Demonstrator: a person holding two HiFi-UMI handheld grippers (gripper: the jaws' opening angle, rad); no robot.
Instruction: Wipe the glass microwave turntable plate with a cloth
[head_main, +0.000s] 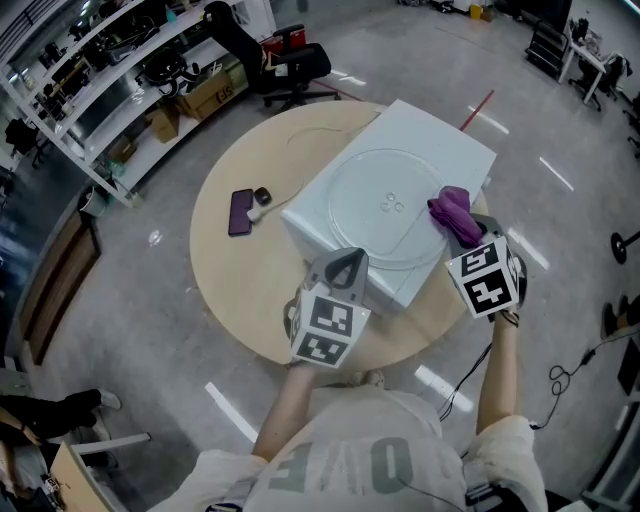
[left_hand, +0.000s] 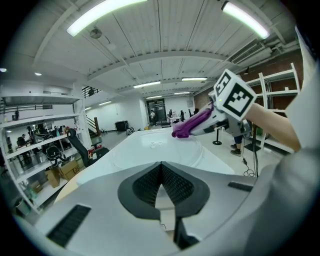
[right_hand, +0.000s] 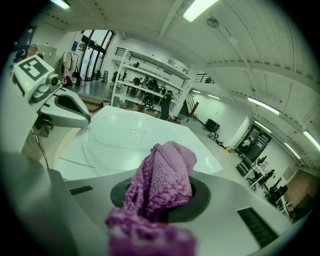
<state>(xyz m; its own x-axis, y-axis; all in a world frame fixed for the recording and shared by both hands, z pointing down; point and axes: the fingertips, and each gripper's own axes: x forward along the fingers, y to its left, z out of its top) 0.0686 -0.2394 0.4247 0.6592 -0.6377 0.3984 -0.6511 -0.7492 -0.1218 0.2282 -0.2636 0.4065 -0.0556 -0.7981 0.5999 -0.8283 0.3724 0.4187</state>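
The right gripper squeezes the purple cloth at the right edge of the glass plate, ready to rub. The plate lies on the white box. The left gripper, closed and empty, waits by its front edge

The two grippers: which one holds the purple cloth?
The right gripper: its jaws are shut on the purple cloth, at the edge of the glass plate. The left gripper has its jaws together, with nothing between them.

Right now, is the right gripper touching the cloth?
Touching. The right gripper view shows the right gripper clamped on the cloth, which bulges out between its jaws.
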